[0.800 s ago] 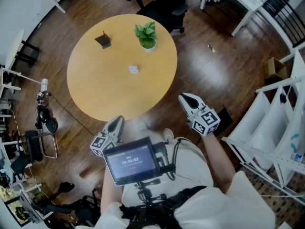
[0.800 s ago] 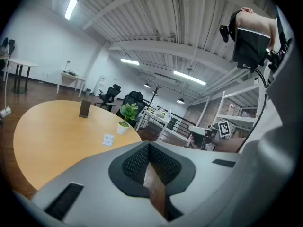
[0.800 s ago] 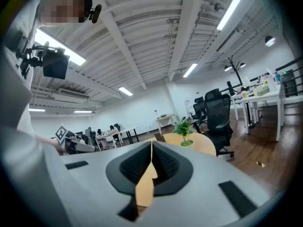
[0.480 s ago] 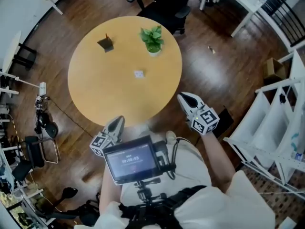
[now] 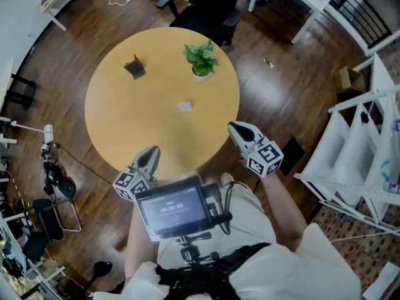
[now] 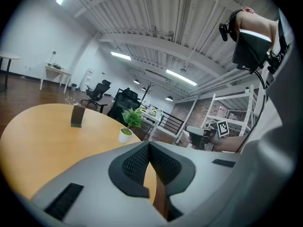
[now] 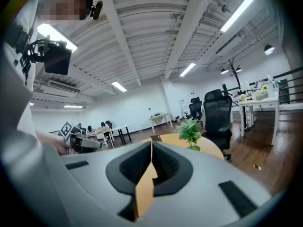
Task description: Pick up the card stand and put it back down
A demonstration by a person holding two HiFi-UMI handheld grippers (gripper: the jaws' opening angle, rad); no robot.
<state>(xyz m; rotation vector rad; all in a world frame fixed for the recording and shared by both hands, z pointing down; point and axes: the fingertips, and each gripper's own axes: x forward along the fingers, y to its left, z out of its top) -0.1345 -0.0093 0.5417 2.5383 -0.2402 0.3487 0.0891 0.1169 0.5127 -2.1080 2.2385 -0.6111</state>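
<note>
The card stand (image 5: 134,67) is a small dark upright piece on the far left of the round wooden table (image 5: 125,124). The left gripper view shows it as a dark slab (image 6: 77,116) well ahead of me. My left gripper (image 5: 152,152) hovers at the table's near edge, its jaws shut with nothing between them. My right gripper (image 5: 234,129) hangs at the table's near right edge, also shut and empty. Both are far from the stand. In the right gripper view the closed fingertips (image 7: 151,143) hide most of the table.
A small potted plant (image 5: 201,58) stands at the table's far right, and a small white item (image 5: 184,106) lies near the middle. Black office chairs (image 5: 209,11) sit behind the table. White shelving (image 5: 365,149) stands to my right, and desks line the room.
The table has come a little closer in the head view. Both grippers have edged forward to its near rim, still shut.
</note>
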